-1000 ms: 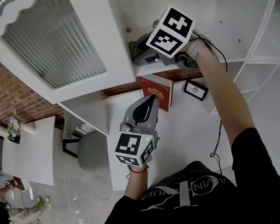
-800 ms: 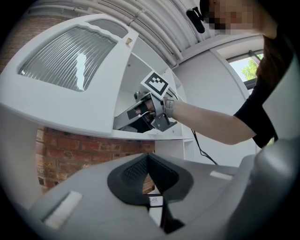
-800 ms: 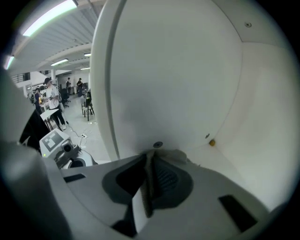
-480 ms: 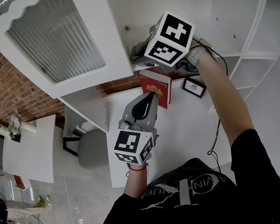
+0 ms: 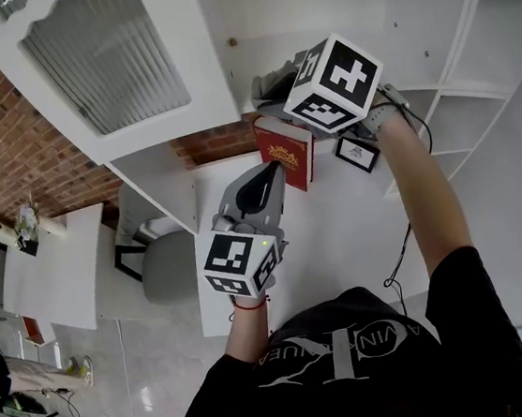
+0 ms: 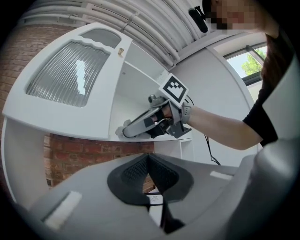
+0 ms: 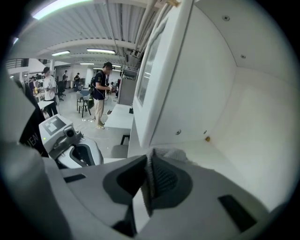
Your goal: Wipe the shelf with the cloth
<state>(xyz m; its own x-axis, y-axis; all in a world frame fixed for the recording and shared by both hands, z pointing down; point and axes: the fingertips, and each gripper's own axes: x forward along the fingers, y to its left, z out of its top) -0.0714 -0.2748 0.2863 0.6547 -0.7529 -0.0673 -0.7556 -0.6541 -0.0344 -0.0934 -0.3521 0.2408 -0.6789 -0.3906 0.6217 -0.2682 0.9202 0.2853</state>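
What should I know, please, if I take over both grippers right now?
Right gripper: shut on the cloth, which lies on the shelf near its front edge.
Left gripper: shut, empty, held below the shelf.
Done: cloth gripped.
Left to do: wipe the shelf, probably all of it.
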